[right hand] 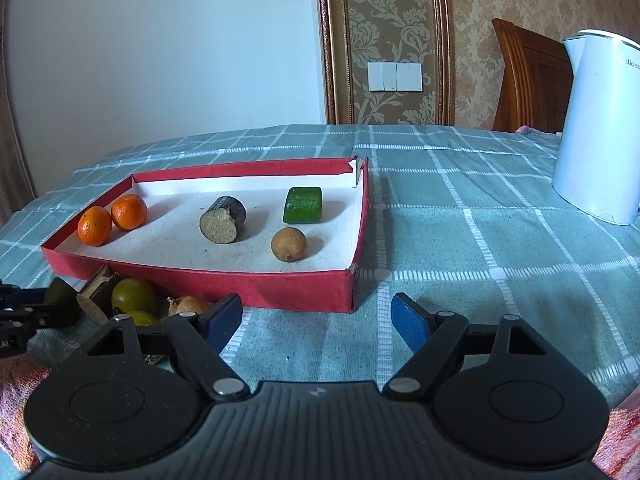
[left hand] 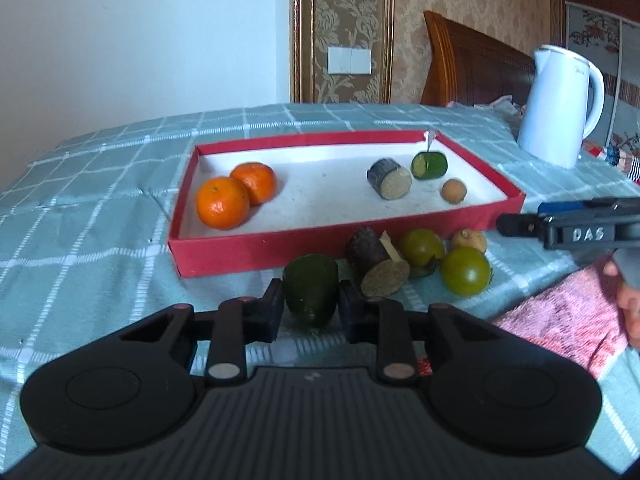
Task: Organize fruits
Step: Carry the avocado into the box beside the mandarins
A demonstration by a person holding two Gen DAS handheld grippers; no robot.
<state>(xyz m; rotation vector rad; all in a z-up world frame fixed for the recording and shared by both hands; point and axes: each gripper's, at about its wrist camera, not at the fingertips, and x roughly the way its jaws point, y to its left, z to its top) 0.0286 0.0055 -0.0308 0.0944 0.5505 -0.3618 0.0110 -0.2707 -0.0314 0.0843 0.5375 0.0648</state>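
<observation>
Dark-green cut fruit chunk (left hand: 310, 292) clamped by left claw (left hand: 308, 304) | right claw (right hand: 316, 320) wide, empty | risk: smooth skin slipped from pads when lifted to red cardboard tray (left hand: 256, 256)

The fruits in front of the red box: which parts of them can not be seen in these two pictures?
- Dark green piece: left wrist view, sides covered by the left gripper pads.
- Green round fruit, brown small fruit: right wrist view, lower parts behind the right gripper finger.
- Dark sugarcane piece: right wrist view, partly hidden, blurred.

light: soft daylight, dim | shadows: faint | focus: sharp | edges: fisheye bending, dark corners
</observation>
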